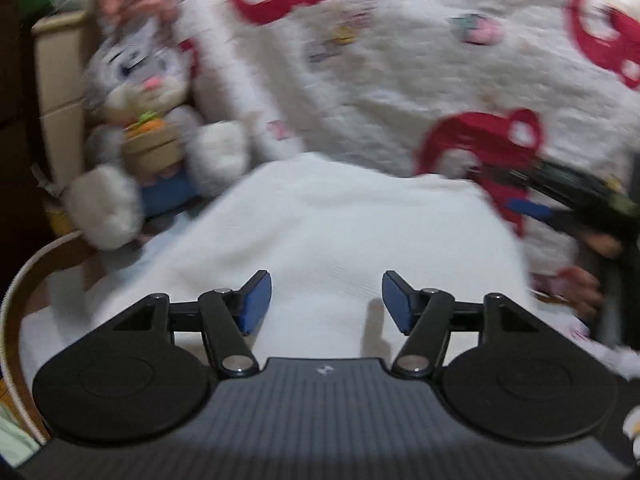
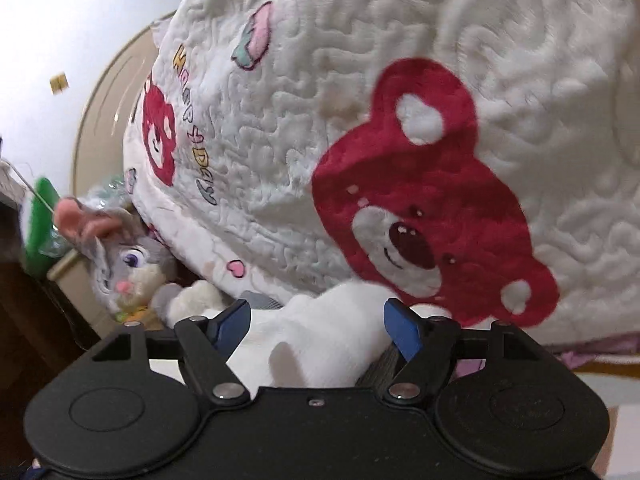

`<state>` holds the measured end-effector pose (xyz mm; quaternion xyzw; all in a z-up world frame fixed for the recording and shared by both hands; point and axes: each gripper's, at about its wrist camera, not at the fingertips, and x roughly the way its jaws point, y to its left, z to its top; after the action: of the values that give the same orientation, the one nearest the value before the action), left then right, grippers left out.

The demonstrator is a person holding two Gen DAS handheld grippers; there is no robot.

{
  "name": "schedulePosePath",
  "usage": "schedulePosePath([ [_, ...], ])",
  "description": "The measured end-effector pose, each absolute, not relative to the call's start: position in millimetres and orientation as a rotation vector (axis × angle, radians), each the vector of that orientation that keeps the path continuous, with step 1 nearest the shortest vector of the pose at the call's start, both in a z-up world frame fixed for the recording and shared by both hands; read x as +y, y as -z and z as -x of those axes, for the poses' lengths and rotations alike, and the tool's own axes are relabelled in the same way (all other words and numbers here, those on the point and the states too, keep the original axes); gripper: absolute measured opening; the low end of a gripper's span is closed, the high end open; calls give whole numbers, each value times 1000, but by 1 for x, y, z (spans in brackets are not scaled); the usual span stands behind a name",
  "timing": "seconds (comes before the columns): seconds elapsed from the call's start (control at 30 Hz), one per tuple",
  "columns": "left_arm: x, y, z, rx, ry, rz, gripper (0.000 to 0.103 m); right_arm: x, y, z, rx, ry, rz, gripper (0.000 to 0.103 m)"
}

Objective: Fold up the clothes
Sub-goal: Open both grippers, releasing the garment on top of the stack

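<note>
White garment (image 1: 320,232) lying across the bed before the bear-print quilt (image 1: 400,80). Left gripper (image 1: 326,300) spread above it; right gripper (image 2: 316,328) spread, a bunched fold between its fingers (contact unclear). Risk: a closing pinch may also catch quilt, or nudge the plush rabbit (image 1: 140,120).

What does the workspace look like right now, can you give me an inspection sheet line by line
Surface: mostly covered by cloth; its own top cannot be told.
Job's things: plain white garment spread in front of the left gripper; a fold of it lies between the fingers of the right gripper.
Clutter: grey rabbit plush to one side; fluffy white blanket with red bears piled behind the garment.
Grippers: both open, neither closed on cloth.
Cables: nothing seen.
Surroundings: beige box behind the plush; curved wooden rim at the left edge.
</note>
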<state>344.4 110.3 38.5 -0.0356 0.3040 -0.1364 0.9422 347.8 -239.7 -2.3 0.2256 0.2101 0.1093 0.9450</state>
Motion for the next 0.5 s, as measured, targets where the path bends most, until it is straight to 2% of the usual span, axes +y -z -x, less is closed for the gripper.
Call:
schedulePosePath([
  [0.2,127,-31,-374,690,220,87,61,-240,10,-314,445,-353,-495,76],
  [0.43,112,-29,-344,687,175,52,61,-239,16,-272,458,-490,-499,76],
  [0.5,105,-29,-330,691,166,28,69,-233,12,-254,450,-492,-411,76],
])
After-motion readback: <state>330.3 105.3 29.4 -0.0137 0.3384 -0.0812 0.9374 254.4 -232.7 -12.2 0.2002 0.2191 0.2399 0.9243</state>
